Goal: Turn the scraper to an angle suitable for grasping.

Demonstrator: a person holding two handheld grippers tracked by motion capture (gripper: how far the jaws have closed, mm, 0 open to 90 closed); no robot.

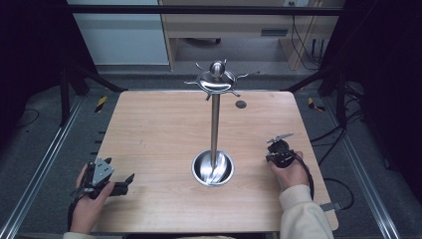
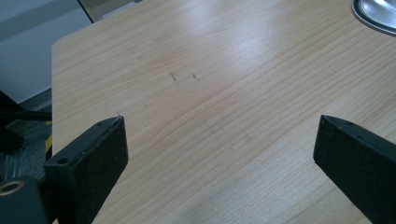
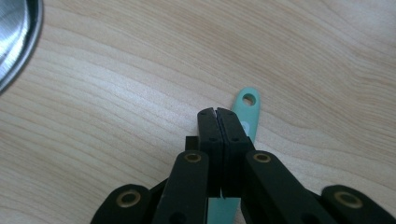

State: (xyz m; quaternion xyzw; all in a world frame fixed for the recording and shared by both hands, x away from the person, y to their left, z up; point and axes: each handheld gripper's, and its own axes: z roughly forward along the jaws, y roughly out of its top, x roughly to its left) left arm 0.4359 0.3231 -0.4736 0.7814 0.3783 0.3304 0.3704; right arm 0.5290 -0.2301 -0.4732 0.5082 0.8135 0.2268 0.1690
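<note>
High view: left gripper [image 1: 130, 178] resting at the near left of the surface [image 1: 159, 129], right gripper [image 1: 279, 142] to the right of the steel hanger stand [image 1: 214, 99], hooks bare.

Left gripper view: jaws wide apart, nothing but bare wood between.

Right gripper view: right gripper [image 3: 217, 112] closed tight, clamped on a mint-green handle [image 3: 248, 105], its hole end poking just past the tips, apparently close above the wood.

Judging so: utensil grasped; hanging on a hook not yet done.
</note>
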